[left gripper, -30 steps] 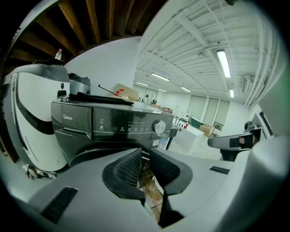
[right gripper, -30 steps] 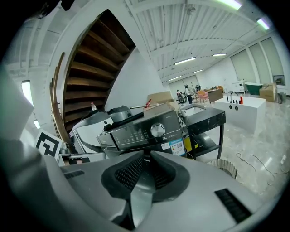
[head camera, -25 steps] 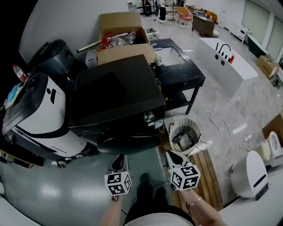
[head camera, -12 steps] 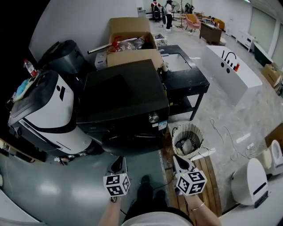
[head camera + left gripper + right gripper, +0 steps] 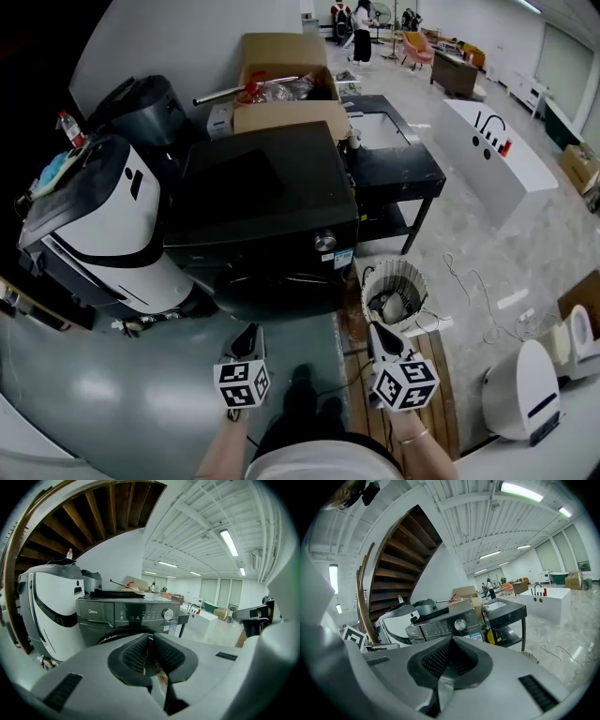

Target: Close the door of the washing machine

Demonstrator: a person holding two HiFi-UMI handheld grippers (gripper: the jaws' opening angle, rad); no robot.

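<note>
Washing machine: the dark front-loader (image 5: pixel 262 202) stands straight ahead of us, between a white appliance (image 5: pixel 103 225) on its left and a black table (image 5: pixel 394 164) on its right. An open cardboard box (image 5: pixel 286 70) sits just behind it.
Door: the round door (image 5: pixel 277 291) sits low on the machine's front, facing us. From above it looks to lie against the cabinet, though we cannot tell whether it is latched.
Dial: a silver knob (image 5: pixel 324 242) shows at the right end of the control panel, above the door.
Left gripper: we hold the left gripper (image 5: pixel 249 334) near the door but apart from it, pointing at the machine. Its fingers are drawn together with barely a sliver between the pads and nothing held.
Right gripper: the right gripper (image 5: pixel 377 334) hangs beside the left one, past the door's right edge and at the edge of a wooden slatted mat (image 5: pixel 436 394). Its fingers are fully together and empty.
Basket: a round ribbed basket (image 5: pixel 394 272) stands on the floor just right of the machine, near the right gripper's tip, with pale contents inside.
Background: a white bathtub (image 5: pixel 497 145) sits well apart on the right, and people stand far down the hall.
</note>
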